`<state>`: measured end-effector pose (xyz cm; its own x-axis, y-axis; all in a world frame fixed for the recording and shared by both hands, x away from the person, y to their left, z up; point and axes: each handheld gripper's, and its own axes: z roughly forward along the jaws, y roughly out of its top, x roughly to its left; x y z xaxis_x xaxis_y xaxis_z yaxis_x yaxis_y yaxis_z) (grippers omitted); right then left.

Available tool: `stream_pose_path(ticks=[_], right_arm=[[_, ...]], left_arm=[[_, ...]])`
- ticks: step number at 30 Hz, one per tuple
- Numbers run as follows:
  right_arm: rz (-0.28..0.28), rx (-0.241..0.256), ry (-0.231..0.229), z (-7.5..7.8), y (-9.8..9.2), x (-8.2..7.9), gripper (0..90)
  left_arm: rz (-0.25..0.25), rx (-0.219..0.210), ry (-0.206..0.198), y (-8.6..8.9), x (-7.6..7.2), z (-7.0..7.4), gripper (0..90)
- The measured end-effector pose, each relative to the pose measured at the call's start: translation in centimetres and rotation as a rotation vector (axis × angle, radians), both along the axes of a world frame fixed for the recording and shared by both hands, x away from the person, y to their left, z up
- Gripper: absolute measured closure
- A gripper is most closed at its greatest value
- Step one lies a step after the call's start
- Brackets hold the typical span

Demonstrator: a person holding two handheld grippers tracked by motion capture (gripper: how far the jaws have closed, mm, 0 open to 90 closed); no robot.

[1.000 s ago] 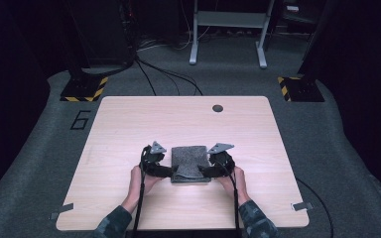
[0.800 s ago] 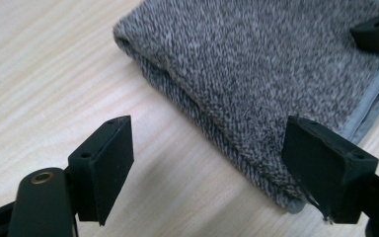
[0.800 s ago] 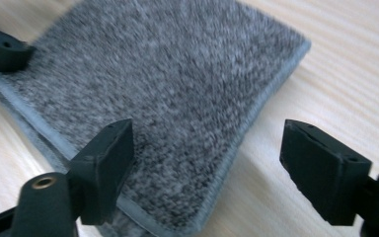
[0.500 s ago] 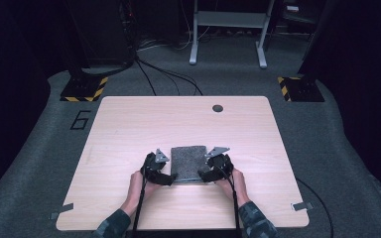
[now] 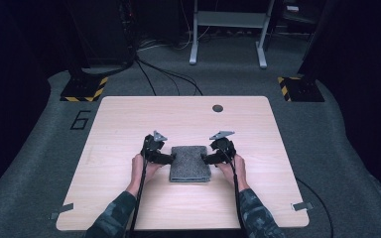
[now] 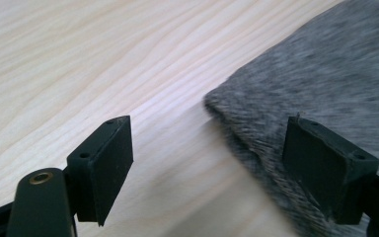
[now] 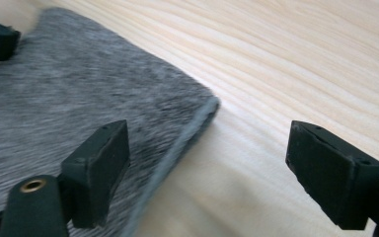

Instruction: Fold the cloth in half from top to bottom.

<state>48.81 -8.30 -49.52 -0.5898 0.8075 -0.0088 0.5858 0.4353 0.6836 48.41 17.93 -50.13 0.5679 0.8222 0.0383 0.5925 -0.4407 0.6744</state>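
We start with the wooden table [image 5: 129, 198], pale and grained, whose near edge is cut off at the bottom of the high view. Beyond it we see dark carpet, a painted number on the floor [image 5: 81, 119], two black bases with yellow-and-black stripes [image 5: 85, 88], cables and a white metal frame [image 5: 228, 29]; the far room is too dark for us to make out more.

On the table, near its middle and toward the person's side, lies the folded grey cloth [image 5: 190, 163], flat, a neat rectangle with a fuzzy nap. Its folded layers show at the edge in the right gripper view [image 7: 79, 108], though we cannot count them. In the left gripper view the cloth [image 6: 316, 84] runs off the right and top edges.

The left gripper [image 5: 170, 158] sits at the cloth's left edge, the right gripper [image 5: 206, 158] at its right edge. We see both sets of jaws spread wide, holding nothing: in each gripper view one jaw stands over the cloth and the other over bare wood, straddling a far corner of the cloth. Whether the jaws touch the cloth we cannot tell.

A small dark round fitting [image 5: 218, 108] sits in the table's far part, well apart from the cloth.
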Motion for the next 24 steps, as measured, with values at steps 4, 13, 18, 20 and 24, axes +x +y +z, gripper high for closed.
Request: stream_pose_path(ticks=[4,13,18,20,24], right_arm=[[-0.015,-0.041,0.031,-1.2,0.3,1.0,15.7],[-0.011,0.029,0.019,-0.3,-1.3,0.2,14.7],[-0.021,0.057,-0.023,1.1,-3.0,-1.7,13.4],[-0.022,0.07,-0.026,1.5,-3.8,-2.5,12.5],[-0.032,0.098,-0.056,2.2,-5.5,-4.4,8.9]], left_arm=[[0.006,0.029,0.015,-0.3,0.1,-0.9,19.0],[0.031,-0.033,-0.026,1.4,-0.9,0.6,13.1],[0.026,-0.046,-0.057,2.6,-2.6,1.8,11.2],[0.023,-0.046,-0.069,3.0,-3.2,2.2,11.0],[0.029,-0.055,-0.09,4.0,-4.6,2.8,9.4]])
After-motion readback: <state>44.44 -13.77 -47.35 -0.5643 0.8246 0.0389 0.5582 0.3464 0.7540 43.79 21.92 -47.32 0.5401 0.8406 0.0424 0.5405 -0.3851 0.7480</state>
